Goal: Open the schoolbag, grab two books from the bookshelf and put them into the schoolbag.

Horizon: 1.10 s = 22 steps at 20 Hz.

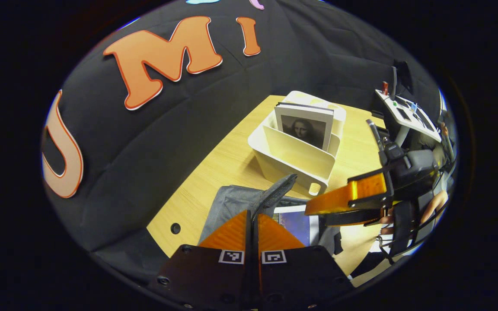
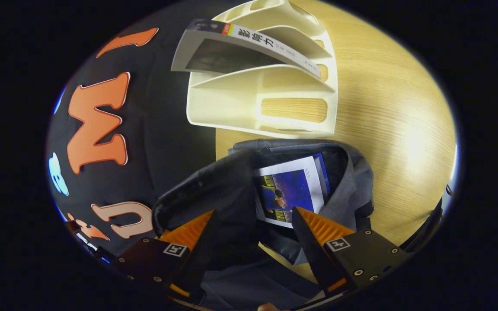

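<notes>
Currently: left gripper [image 1: 253, 218] pinching the schoolbag [image 2: 348, 181] flap shut-fingered, keeping its mouth open — right gripper [image 2: 253, 224] hovering spread above one book [image 2: 292, 190] inside, second book [image 1: 305, 129] waiting ahead in the bookshelf [image 1: 296, 160].

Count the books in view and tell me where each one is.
2. One book lies inside the open schoolbag; the other book stands in the white bookshelf on the table. More could be hidden in the bag.

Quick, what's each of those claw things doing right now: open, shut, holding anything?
Left gripper: jaws shut on the schoolbag flap's zipper edge, holding it up.
Right gripper: jaws open, empty, above the book in the bag.
</notes>
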Available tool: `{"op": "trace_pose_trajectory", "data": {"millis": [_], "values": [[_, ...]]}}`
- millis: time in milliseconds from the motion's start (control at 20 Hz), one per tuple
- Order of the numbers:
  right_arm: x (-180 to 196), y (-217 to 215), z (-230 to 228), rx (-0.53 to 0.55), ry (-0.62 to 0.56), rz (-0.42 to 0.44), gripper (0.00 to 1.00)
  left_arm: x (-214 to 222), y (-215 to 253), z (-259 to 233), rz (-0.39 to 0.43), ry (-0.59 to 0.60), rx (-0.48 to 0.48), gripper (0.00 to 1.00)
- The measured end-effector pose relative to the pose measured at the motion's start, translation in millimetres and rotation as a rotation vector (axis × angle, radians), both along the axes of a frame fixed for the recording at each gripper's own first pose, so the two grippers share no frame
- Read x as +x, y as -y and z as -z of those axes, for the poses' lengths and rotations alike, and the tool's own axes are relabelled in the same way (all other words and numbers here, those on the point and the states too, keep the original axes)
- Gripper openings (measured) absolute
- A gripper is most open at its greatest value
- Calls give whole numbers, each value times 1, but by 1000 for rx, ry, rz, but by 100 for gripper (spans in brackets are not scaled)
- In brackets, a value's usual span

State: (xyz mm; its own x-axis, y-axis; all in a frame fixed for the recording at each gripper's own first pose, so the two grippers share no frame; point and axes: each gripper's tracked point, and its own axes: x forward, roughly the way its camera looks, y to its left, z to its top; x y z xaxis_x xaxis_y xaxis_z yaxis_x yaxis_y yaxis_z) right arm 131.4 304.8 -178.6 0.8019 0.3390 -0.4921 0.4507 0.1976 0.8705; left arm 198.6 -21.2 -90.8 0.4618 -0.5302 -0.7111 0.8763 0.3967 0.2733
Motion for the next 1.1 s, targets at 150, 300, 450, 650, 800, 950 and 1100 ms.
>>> {"op": "trace_pose_trajectory", "data": {"millis": [150, 300, 450, 650, 800, 950, 1100], "values": [[-19, 31, -2, -19, -9, 100, 100, 0, -5, 0, 0, 8, -15, 1], [-29, 94, -1, -12, 13, 301, 99, -3, -7, 0, 10, 40, -10, 1], [-37, 176, -12, -77, 56, 495, 98, -16, -6, 5, 17, 49, -7, 1], [-33, 233, -67, -274, 120, 450, 98, -24, -3, 11, -9, 58, 3, 1], [-8, 256, -113, -430, 147, 374, 98, -26, -2, 12, -69, 38, -16, 0], [25, 257, -146, -640, 135, 195, 98, -28, -4, 13, -145, -17, -67, 1], [58, 257, -176, -802, 135, 47, 98, -21, -17, 15, -221, -17, -77, 1]]}}
